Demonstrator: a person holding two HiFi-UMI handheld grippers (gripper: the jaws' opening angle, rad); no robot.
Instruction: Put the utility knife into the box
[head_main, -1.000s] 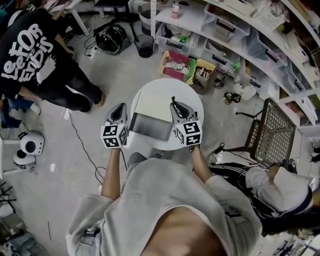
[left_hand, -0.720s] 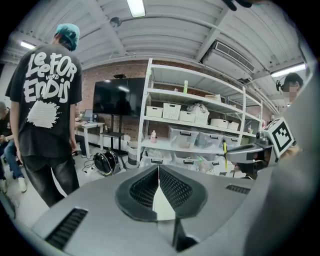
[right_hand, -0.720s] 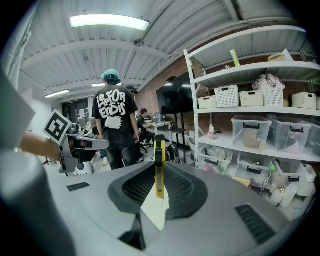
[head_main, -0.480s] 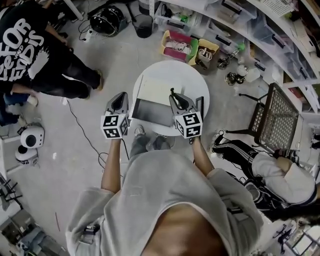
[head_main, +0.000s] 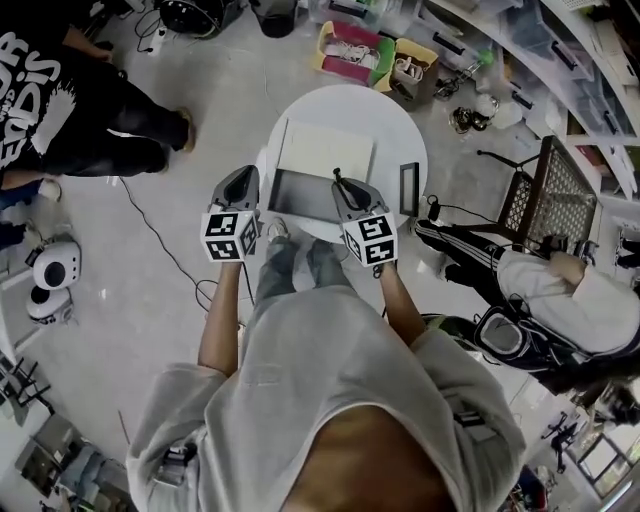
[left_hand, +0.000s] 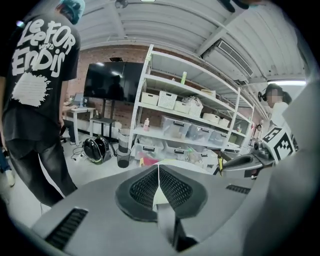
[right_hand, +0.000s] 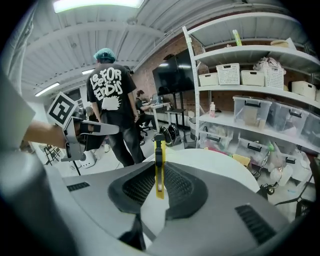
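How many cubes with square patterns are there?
2. One cube sits on the left gripper, another cube on the right gripper; both are beside the table.

left tongs (head_main: 240, 178) lowered, right tongs (head_main: 343, 188) with utility knife (right_hand: 159, 167) nearer box (head_main: 300, 203)

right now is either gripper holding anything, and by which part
The right gripper pinches the yellow utility knife by its lower body; the left gripper is shut, empty.

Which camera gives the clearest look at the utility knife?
The right gripper view: the yellow knife stands upright and close, clamped between the right gripper's jaws. The head view shows only a thin dark sliver sticking out of that gripper. The left gripper view shows just a tiny yellow bit at that gripper's tip.
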